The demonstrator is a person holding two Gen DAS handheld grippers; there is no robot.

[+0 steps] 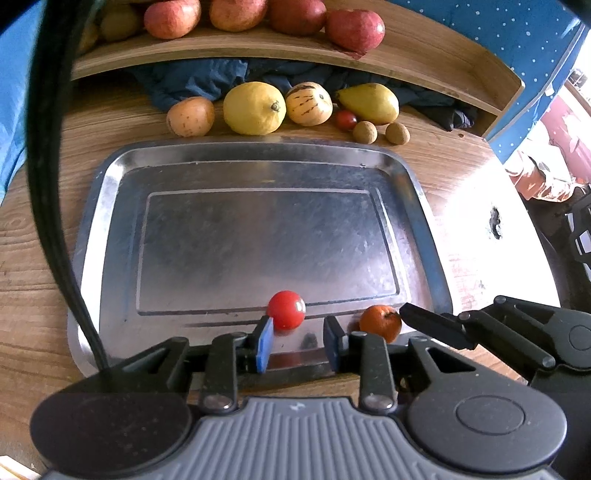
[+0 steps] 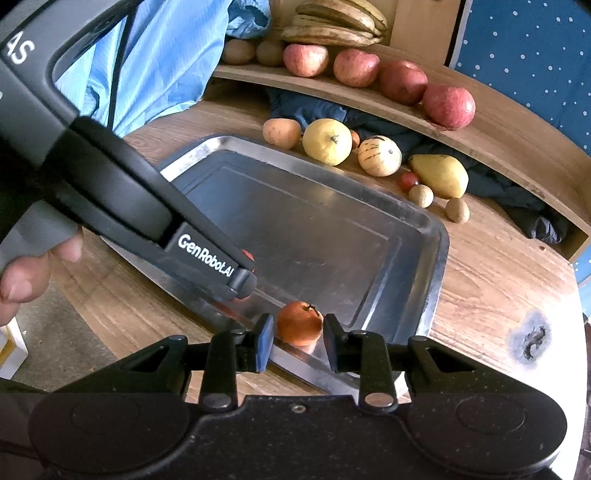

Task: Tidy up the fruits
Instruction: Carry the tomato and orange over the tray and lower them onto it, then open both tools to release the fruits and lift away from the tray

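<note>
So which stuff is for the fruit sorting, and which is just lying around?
For the job: metal tray, red tomato, small orange fruit, lemon, pear, apples, bananas.

Just lying about: dark blue cloth, black cable.

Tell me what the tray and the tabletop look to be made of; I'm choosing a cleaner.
The tray looks like bare metal, probably stainless steel: silvery, scuffed, and shiny enough to mirror the small red tomato on it. The tabletop shows brown wood grain with a dark scorch-like mark; solid wood or laminate cannot be told.
</note>
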